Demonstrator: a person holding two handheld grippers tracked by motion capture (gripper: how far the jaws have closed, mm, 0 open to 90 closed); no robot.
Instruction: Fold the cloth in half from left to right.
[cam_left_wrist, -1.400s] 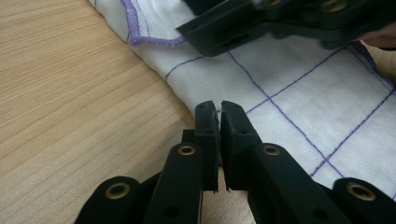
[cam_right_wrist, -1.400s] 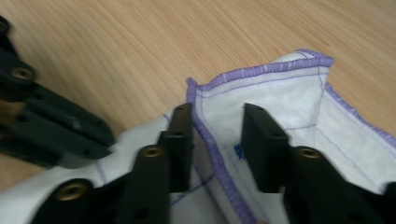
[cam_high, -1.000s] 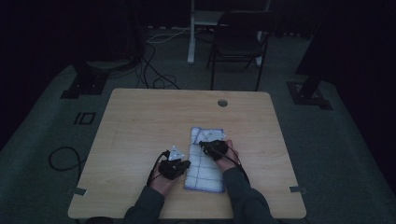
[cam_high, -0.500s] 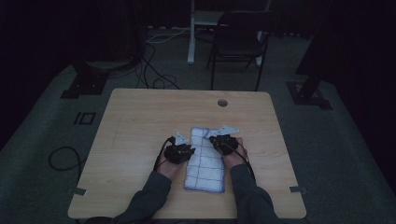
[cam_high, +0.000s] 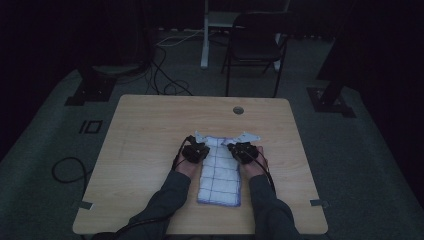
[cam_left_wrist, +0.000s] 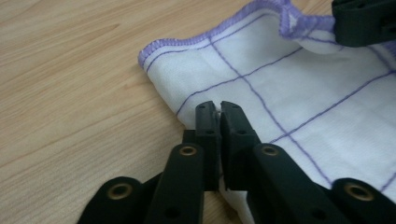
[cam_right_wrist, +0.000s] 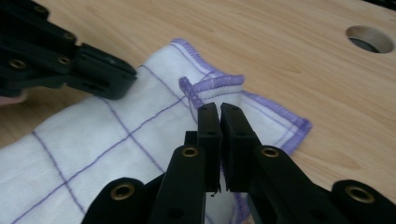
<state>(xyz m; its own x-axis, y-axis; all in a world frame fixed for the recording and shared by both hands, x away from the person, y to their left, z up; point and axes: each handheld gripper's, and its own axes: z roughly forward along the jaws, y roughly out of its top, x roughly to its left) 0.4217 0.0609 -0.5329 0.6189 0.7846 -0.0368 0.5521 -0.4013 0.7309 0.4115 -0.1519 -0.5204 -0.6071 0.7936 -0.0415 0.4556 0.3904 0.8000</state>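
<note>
wooden table (cam_high: 150, 150), checked cloth (cam_high: 220, 175) on it

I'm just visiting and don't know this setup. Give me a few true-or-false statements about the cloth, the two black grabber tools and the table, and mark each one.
1. The cloth is white with a purple grid and purple stitched edge. True.
2. The left gripper has its jaws wide open above bare wood. False: the jaws are closed together, with a bit of the cloth's edge between them.
3. The right gripper is pinched on the cloth near a folded-up corner. True.
4. The cloth hangs over the table's edge. False: it lies wholly on the tabletop.
5. A round hole is cut in the tabletop beyond the cloth. True.
</note>
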